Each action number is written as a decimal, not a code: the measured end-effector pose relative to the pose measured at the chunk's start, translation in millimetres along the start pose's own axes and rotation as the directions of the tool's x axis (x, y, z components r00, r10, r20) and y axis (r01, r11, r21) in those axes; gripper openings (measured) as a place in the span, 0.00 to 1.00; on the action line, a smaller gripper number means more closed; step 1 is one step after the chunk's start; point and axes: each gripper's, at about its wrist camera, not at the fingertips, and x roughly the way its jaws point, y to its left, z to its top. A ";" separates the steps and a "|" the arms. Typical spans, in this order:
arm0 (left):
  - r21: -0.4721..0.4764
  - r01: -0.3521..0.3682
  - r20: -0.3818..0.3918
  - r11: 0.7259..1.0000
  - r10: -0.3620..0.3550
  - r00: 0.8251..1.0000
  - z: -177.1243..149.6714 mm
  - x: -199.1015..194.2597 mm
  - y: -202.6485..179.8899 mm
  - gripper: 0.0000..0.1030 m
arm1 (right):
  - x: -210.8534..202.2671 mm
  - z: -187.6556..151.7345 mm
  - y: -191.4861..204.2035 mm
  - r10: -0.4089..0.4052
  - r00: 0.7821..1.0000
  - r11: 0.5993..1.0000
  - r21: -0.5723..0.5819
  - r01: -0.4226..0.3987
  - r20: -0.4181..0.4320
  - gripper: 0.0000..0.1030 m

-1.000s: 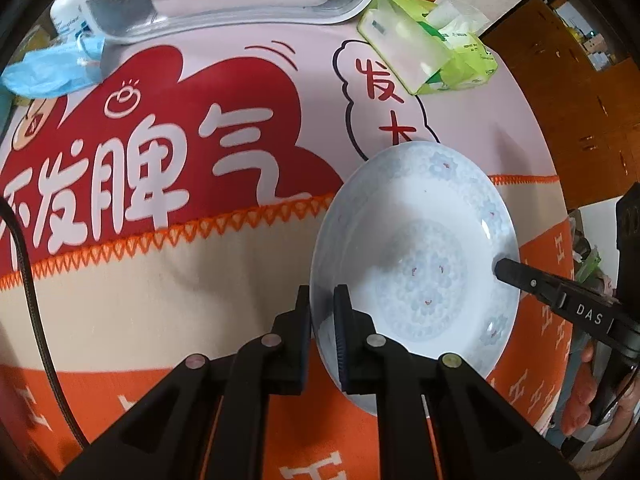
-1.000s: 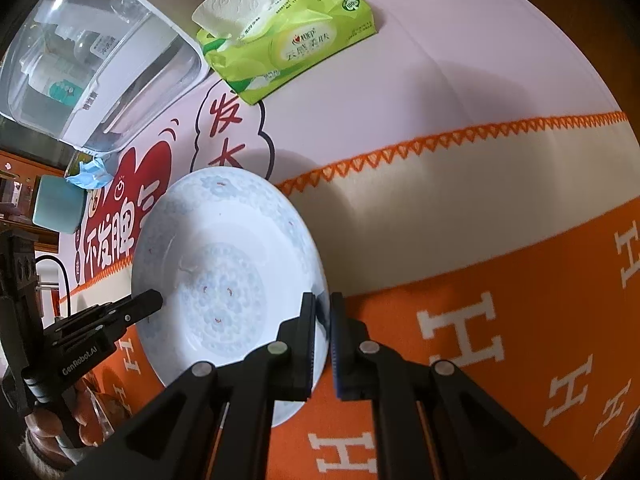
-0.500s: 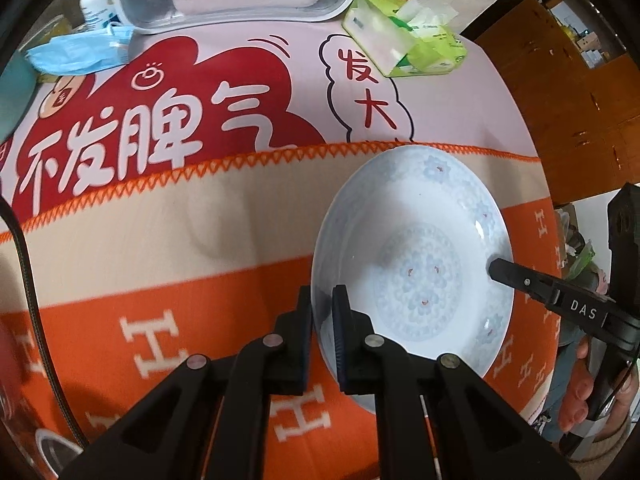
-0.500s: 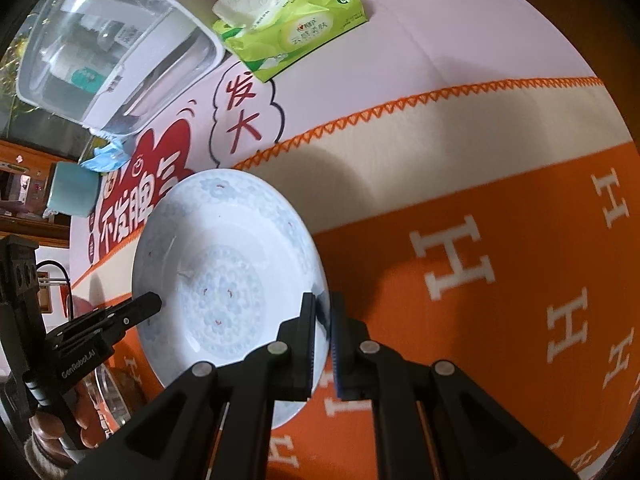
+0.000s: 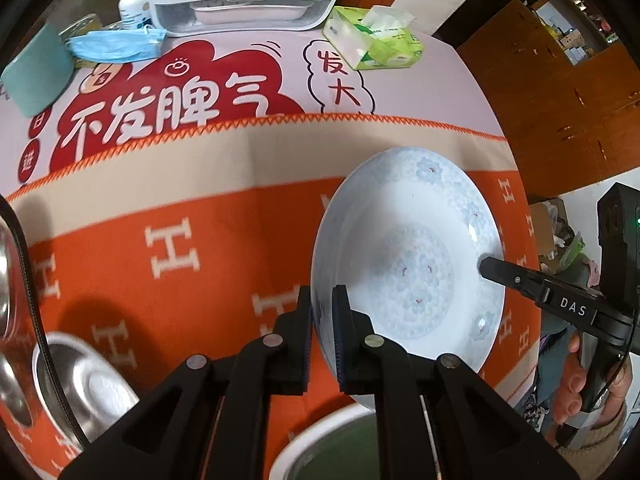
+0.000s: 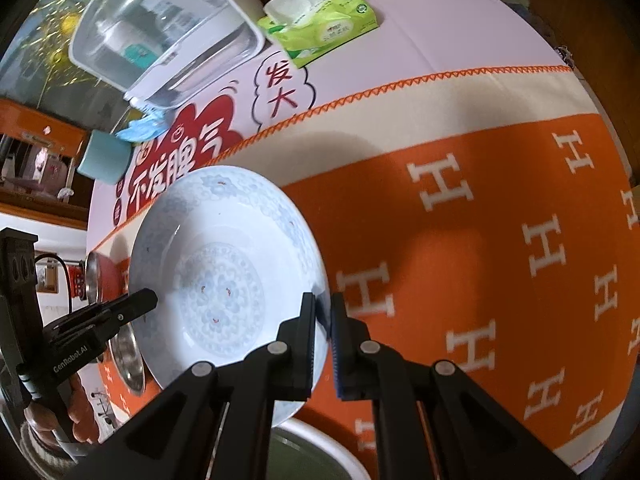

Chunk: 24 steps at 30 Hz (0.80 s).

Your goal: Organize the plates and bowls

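A round, shallow plate (image 5: 408, 264) of white porcelain is seen, glazed and catching small highlights. A pale blue floral band runs around its broad rim, and a ring of the same blue flowers with small red marks fills the flat centre. The well is empty and looks clean.

The plate is held clear of the orange cloth (image 5: 180, 248) with its white H letters, between the two grippers. Its hollow face is turned upward and towards the cameras. Being round, it has no long axis; in each wrist view it is foreshortened into an oval, and its far edge reaches towards the cream band of the cloth.

The left gripper (image 5: 322, 320) is clamped narrowly on the plate's rim, one finger on the underside and one on the inner face. The right gripper (image 6: 323, 320) is closed in the same way on the opposite rim. In the left wrist view the right gripper's tip is seen lying on the far rim, with a person's hand (image 5: 576, 380) around its handle.

Below the plate's near edge the white rim of a dark-green vessel (image 5: 320, 440) is visible. Steel bowls (image 5: 84, 384) stand on the cloth to the left, well apart from the plate. A green tissue pack (image 6: 320, 28) and a white-based appliance with a clear cover (image 6: 168, 32) lie at the table's far side.
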 end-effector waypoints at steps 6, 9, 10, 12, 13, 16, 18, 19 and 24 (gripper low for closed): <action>0.010 -0.004 -0.002 1.000 0.004 1.000 -38.7 -21.4 -2.9 0.07 | -12.6 -35.2 4.9 0.010 1.000 1.000 -0.019 -0.010 -0.011 0.07; 0.017 -0.005 -0.016 1.000 0.006 1.000 -60.0 -26.3 -4.4 0.07 | -20.2 -55.9 5.7 0.013 1.000 1.000 -0.024 -0.013 -0.016 0.07; 0.014 -0.001 -0.023 1.000 0.002 1.000 -67.9 -27.3 -5.1 0.07 | -22.7 -61.9 5.9 0.012 1.000 1.000 -0.026 -0.013 -0.017 0.07; 0.013 0.003 -0.029 1.000 -0.003 1.000 -82.2 -30.6 -6.5 0.07 | -28.3 -73.3 6.7 0.011 1.000 0.999 -0.032 -0.012 -0.015 0.07; 0.011 0.005 -0.029 1.000 -0.004 1.000 -90.0 -32.8 -7.3 0.07 | -31.0 -79.0 7.1 0.010 1.000 0.999 -0.036 -0.011 -0.014 0.07; 0.011 0.006 -0.030 1.000 -0.006 1.000 -110.3 -38.6 -9.8 0.07 | -38.9 -97.1 6.6 0.013 1.000 0.999 -0.046 -0.013 -0.011 0.07; 0.009 0.009 -0.028 1.000 -0.009 1.000 -121.5 -41.5 -10.5 0.07 | -41.1 -107.0 6.7 0.015 1.000 0.998 -0.053 -0.016 -0.013 0.07; 0.007 0.010 -0.028 1.000 -0.010 1.000 -127.0 -42.8 -10.9 0.07 | -41.9 -112.1 6.1 0.019 1.000 0.998 -0.054 -0.020 -0.015 0.07; -0.008 0.010 -0.037 1.000 -0.010 0.999 -156.0 -41.9 -10.2 0.07 | -41.8 -138.1 4.3 0.022 1.000 0.997 -0.070 -0.024 -0.020 0.07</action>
